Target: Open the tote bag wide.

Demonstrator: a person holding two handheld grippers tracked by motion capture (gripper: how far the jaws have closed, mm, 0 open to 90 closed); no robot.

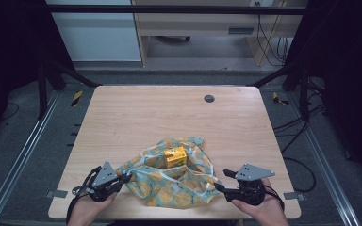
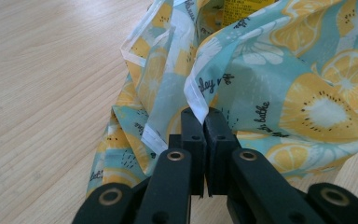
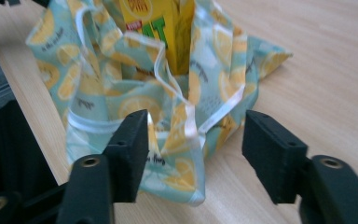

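Note:
A light-blue cloth bag [image 1: 169, 186] printed with lemon slices lies crumpled near the table's front edge. A yellow carton [image 1: 175, 157] stands upright inside it. My left gripper [image 1: 122, 179] is at the bag's left side, shut on a white-hemmed edge of the cloth [image 2: 193, 95], and the carton's bottom [image 2: 247, 7] shows past the folds. My right gripper [image 1: 221, 180] sits at the bag's right side with its jaws wide apart. The bag's rim and a white strap [image 3: 223, 112] lie between them, and neither pad presses on the cloth. The carton [image 3: 158, 23] rises behind.
The wooden table [image 1: 146, 113] has a dark round grommet [image 1: 209, 98] near its far edge. Dark frame rails run along both sides of the table, and cables lie on the floor at the right.

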